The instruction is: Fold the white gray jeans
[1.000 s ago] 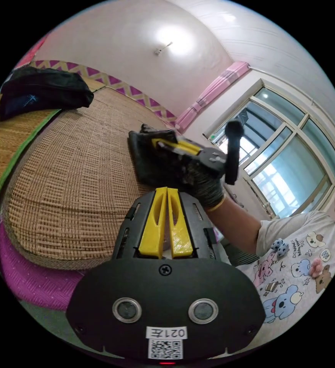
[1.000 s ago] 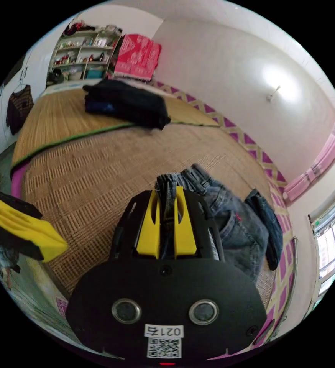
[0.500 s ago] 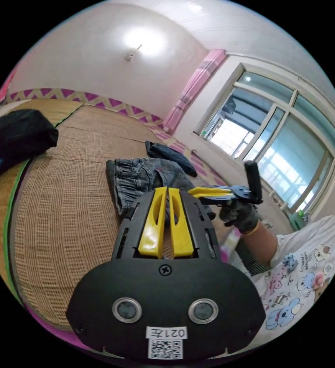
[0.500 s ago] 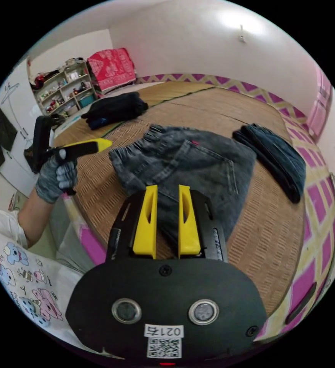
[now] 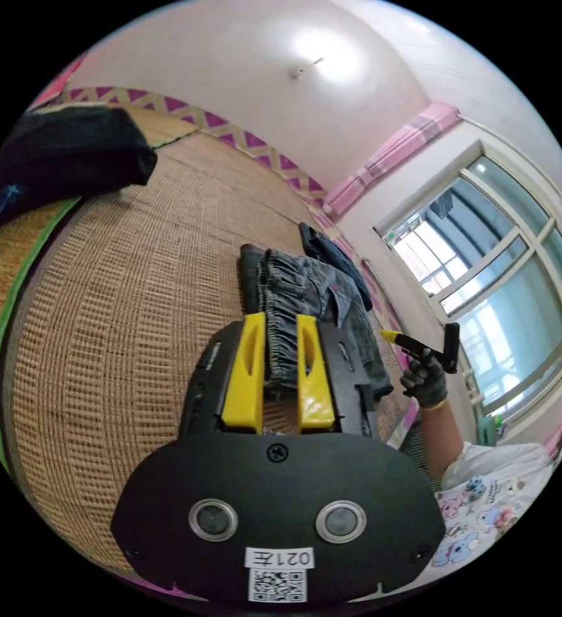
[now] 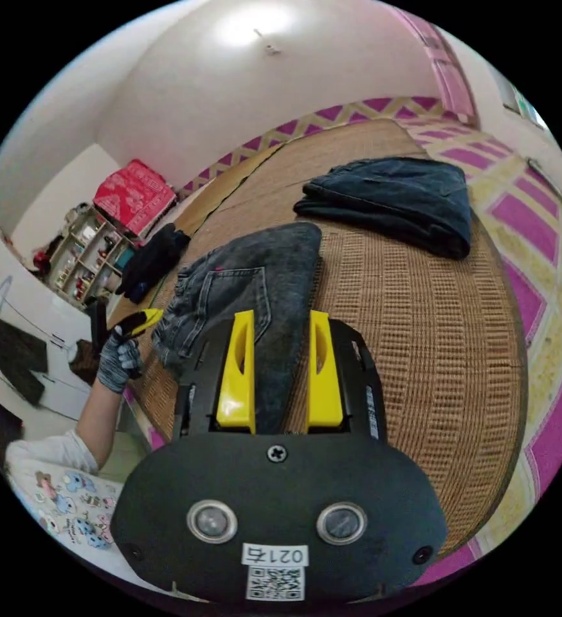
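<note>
Lying folded, jeans (image 6: 255, 283) between open tongs (image 6: 280, 369).

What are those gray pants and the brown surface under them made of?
The gray jeans look like washed denim: faded weave, stitched pocket, gathered waistband. The mat looks like woven straw or rattan, judging by its matte tan grid.

Jeans (image 6: 255, 283): washed grey denim, matt, gathered waistband ribbed. Mat (image 5: 133, 308) beneath: woven straw, coarse, dry sheen. Folded dark pile (image 6: 397, 199), far right: denim, matt. Left gripper (image 5: 280, 369) and right gripper (image 6: 281, 373): yellow plastic jaws, smooth; black matt plastic bodies. Glove (image 6: 117, 363): grey knit. Wall (image 5: 242, 83): glossy paint.
</note>
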Motion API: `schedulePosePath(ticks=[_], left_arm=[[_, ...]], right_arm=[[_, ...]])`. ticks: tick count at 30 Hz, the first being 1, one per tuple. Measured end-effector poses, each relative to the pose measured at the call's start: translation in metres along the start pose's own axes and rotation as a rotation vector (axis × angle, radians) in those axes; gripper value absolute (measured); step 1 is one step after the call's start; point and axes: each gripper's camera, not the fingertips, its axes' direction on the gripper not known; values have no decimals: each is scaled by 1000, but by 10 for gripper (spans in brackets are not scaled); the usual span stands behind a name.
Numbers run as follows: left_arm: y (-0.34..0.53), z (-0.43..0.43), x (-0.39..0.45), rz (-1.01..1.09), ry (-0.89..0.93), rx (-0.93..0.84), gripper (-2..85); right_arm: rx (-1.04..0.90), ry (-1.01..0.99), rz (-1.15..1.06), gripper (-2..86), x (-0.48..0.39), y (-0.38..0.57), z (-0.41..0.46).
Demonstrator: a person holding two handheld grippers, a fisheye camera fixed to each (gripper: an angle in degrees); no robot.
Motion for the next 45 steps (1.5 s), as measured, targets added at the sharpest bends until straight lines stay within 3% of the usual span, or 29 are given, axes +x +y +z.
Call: schedulePosePath(ticks=[5,10,15,21,29,32,34,38,41,45], left_arm=[[-31,12,-21,-9,163,-175,136],[-57,15,-16,-9,131,-268,89],[-63,-12,0,27,118,-199,51],[-80,-117,7,89,90,-25,48],[-132,-310,-36,50,-163,272,49],[-149,-358,-63,-21,-244,417,54],[-154,-369,-108,-191,-302,488,67],[-121,-363,-157,-372,-399,498,74],[-84,-343,-120,-227,-499,539,60],[-49,-248,-36,62,-539,344,70]], right_arm=[[-181,-385,94,125,86,-36,44],[-264,-433,98,88,96,-58,71],[-286,-365,4,61,73,-72,51],[-293,-298,-255,57,-52,-135,41],[-338,-367,-549,60,-303,-288,173],[-302,-276,-595,77,-382,-325,222],[-276,-167,-561,86,-406,-333,249],[-286,-151,-583,107,-408,-298,270],[-335,-145,-679,109,-376,-234,256],[-299,79,-764,123,-314,-128,223]])
